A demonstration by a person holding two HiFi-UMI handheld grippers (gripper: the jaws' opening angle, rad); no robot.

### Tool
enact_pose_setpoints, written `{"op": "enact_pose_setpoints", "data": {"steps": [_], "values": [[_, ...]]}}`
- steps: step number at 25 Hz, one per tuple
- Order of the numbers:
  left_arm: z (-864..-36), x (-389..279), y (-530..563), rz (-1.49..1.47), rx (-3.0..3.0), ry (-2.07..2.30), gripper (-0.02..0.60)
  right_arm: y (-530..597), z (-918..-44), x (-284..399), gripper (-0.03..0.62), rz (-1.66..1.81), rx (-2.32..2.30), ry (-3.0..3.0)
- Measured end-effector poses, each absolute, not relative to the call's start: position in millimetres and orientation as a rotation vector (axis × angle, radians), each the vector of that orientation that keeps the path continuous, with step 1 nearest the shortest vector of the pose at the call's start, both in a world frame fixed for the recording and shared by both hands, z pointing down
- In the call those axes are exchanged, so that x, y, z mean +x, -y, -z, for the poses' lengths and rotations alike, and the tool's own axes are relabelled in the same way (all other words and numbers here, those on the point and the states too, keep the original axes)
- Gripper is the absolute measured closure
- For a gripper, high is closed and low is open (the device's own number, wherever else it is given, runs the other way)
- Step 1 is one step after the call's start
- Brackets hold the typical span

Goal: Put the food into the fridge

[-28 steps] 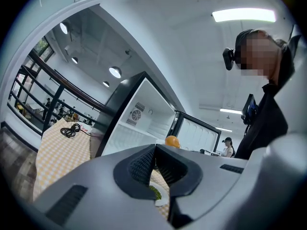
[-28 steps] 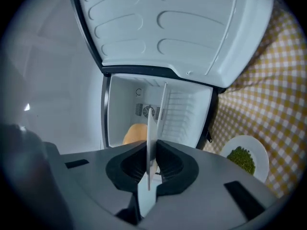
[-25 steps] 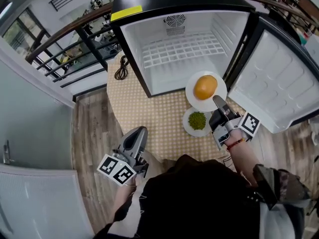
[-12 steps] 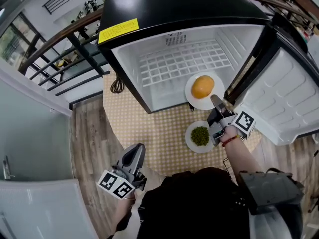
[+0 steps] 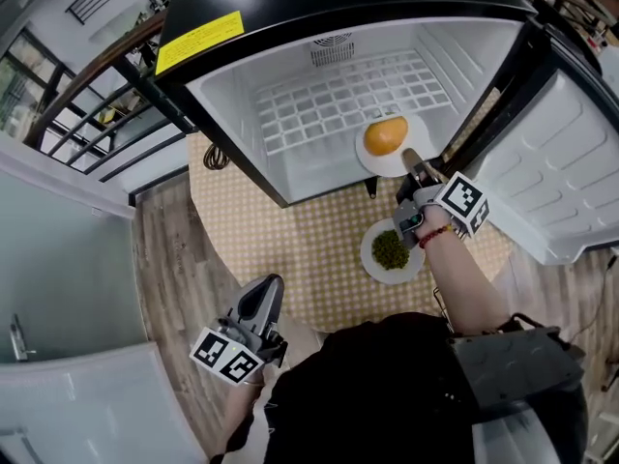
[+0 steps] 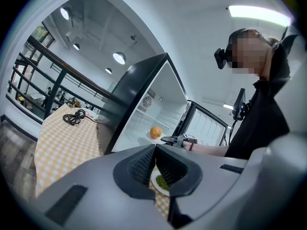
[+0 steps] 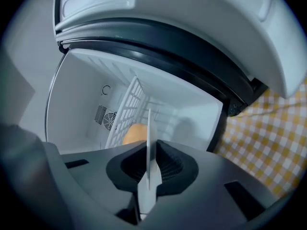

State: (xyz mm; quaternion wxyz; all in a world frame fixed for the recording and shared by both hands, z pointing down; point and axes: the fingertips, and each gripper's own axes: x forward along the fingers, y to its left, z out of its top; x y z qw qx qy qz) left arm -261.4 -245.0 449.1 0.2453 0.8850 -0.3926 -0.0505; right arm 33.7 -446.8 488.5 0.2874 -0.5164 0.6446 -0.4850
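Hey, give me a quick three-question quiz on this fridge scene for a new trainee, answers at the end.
1. True or false: the right gripper is shut on the rim of the plate carrying the orange food at the open fridge.
2. Short answer: what does the left gripper hold?
3. Multiple choice: where is the plate of peas? A, on the checked table; B, inside the fridge; C, in the left gripper.

Key: 1 true. 2 nothing, and its jaws are together. 3 A.
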Motion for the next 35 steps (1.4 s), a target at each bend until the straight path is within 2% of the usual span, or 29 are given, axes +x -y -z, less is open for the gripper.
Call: {"op": "enact_pose_setpoints", "data": {"steps": [16,35], "values": [[-465.2,-291.2,238.3,0.128,2.348,1.121,0.569,489.7,-517.9,59.5,0.562,1.348,-1.485,-1.567],[-476.1,-282.3,251.2,0.186,2.311,1.127,0.569,507.6,-525.7,51.6,0.563,1.332,-1.699,-1.616]]}}
